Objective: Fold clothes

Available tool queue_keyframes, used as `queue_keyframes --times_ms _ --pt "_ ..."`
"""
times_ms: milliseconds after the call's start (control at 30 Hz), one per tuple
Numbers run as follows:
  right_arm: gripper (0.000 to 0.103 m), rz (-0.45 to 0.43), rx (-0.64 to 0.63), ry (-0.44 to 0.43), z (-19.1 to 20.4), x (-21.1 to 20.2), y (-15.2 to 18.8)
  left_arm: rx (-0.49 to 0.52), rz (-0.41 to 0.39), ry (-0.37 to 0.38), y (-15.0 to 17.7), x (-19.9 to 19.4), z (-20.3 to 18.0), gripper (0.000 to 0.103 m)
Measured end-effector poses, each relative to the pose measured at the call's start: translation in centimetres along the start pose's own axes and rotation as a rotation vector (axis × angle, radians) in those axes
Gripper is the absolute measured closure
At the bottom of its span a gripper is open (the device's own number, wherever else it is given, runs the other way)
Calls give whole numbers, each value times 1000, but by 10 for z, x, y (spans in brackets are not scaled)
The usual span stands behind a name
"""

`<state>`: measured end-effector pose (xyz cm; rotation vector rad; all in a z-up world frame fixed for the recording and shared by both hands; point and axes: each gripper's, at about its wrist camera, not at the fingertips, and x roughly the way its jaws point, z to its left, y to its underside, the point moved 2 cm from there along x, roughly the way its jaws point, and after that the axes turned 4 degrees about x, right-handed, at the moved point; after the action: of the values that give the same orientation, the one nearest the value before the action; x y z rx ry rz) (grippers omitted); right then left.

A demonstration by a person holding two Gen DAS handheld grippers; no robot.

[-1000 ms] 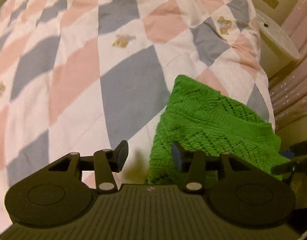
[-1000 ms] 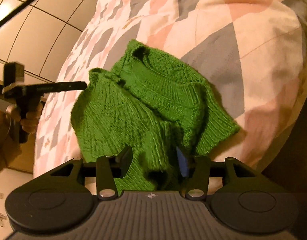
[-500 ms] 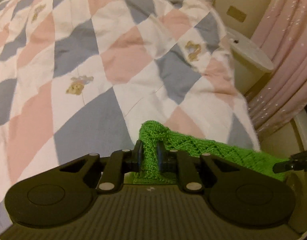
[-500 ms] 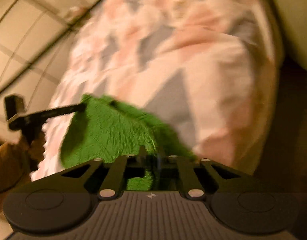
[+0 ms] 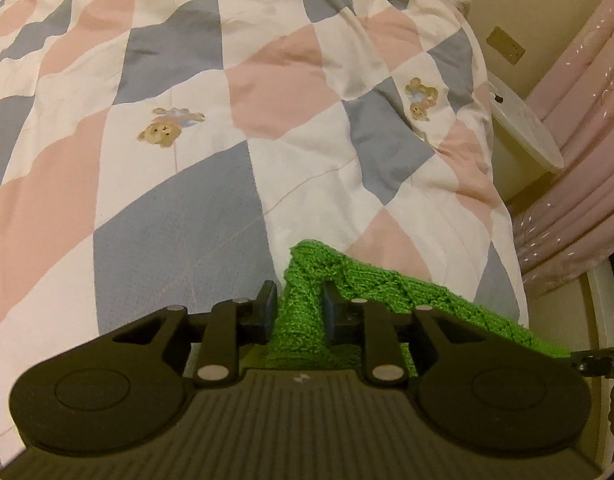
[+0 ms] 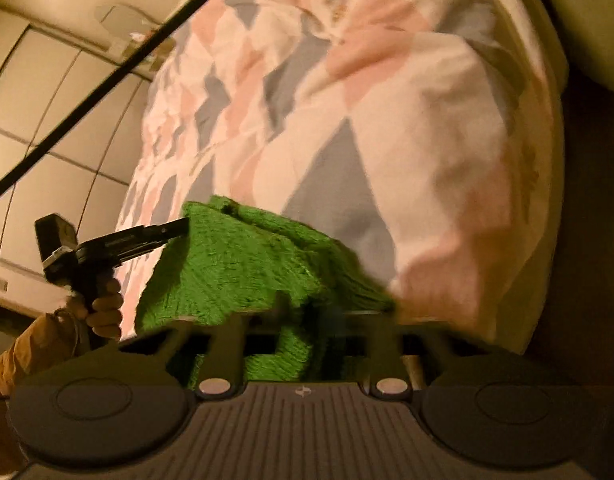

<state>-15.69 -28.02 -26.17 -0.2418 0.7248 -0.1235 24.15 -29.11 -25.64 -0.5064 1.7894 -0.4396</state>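
I judge the green chunky-knit sweater (image 5: 307,312) soft, stretchy and light, best pinched at bunched edges. My left hand-held gripper (image 5: 295,307) is narrowed onto one bunch; the right hand-held gripper (image 6: 307,320) clamps another, blurred. The sweater hangs between them at the edge of the checked quilt bed (image 5: 187,160). A second ago both were wide apart above it.

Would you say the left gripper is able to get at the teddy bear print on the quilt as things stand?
Probably not freely. The left gripper is shut on a fold of the green sweater, which the right gripper also holds. The bear print lies bare ahead on the quilt, but reaching it would drag the sweater.
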Motion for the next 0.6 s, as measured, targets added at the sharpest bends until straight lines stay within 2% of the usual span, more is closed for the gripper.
queue_keyframes --times_ms 100,300,433,600 --pt "96 -68 -105 23 17 -7 -4 26 -34 -16 -3 -5 -7 91" --pt "97 -129 -61 71 4 -7 -5 36 -57 -24 -10 2 -10 91" --pt "98 -116 -34 127 -8 10 -4 91 -35 -68 -7 15 -14 90" --pt "98 -100 25 155 -18 27 -8 100 -18 -104 -7 21 -14 88"
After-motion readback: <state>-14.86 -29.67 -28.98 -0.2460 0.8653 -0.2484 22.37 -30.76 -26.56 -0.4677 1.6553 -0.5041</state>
